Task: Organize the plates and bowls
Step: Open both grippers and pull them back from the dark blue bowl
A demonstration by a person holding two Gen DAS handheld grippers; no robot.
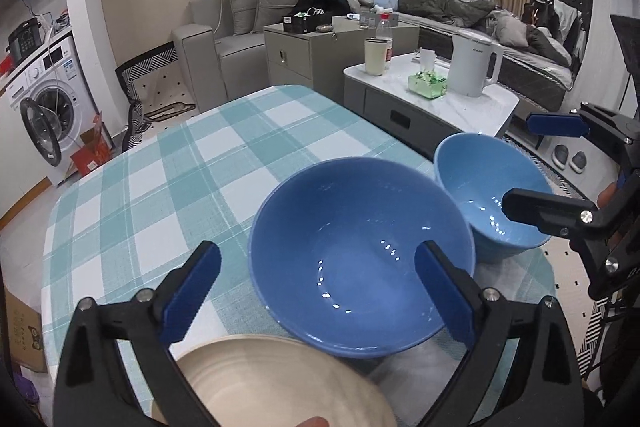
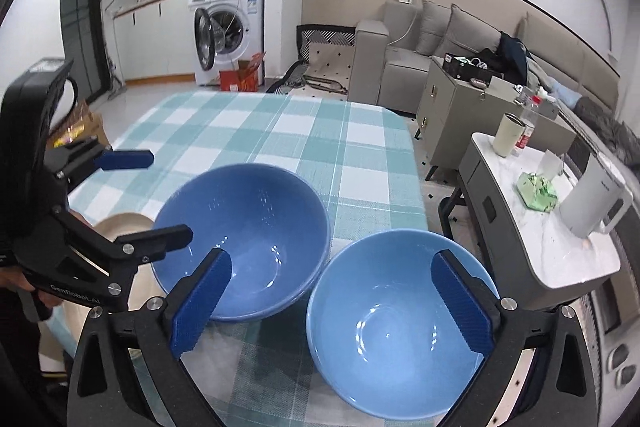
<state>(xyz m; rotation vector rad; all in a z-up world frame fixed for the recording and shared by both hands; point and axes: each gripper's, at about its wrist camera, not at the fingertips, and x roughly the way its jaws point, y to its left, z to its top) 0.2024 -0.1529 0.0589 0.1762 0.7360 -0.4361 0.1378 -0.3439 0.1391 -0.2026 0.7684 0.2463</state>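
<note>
1. The dark blue bowl (image 1: 362, 259) sits upright on the checked tablecloth (image 1: 240, 155), near the table's close edge, with the light blue bowl (image 2: 400, 331) just beside it on its right; their rims look to be touching or nearly so
2. A beige plate (image 1: 272, 383) lies flat at the near left of the dark blue bowl, its rim tucked just under or against that bowl's edge; which, the views do not settle
3. The left gripper (image 1: 316, 291) hangs above and just behind the dark blue bowl, jaws spread wide and holding nothing; one pad is outside the rim on the left, the other over the bowl's inside
4. The right gripper (image 2: 332, 303) is likewise spread and empty, angled down over the light blue bowl, one pad over the gap between the bowls
5. The bowls are round, so no long axis matters; each hand is nearest its own bowl, and nesting them would probably mean a rim pinch
6. Writing: "GenRobot.AI" reads on the left gripper's body in the right wrist view; labels on the washing machine (image 2: 228, 27) and the kettle (image 1: 474, 65) are too small to read
</note>
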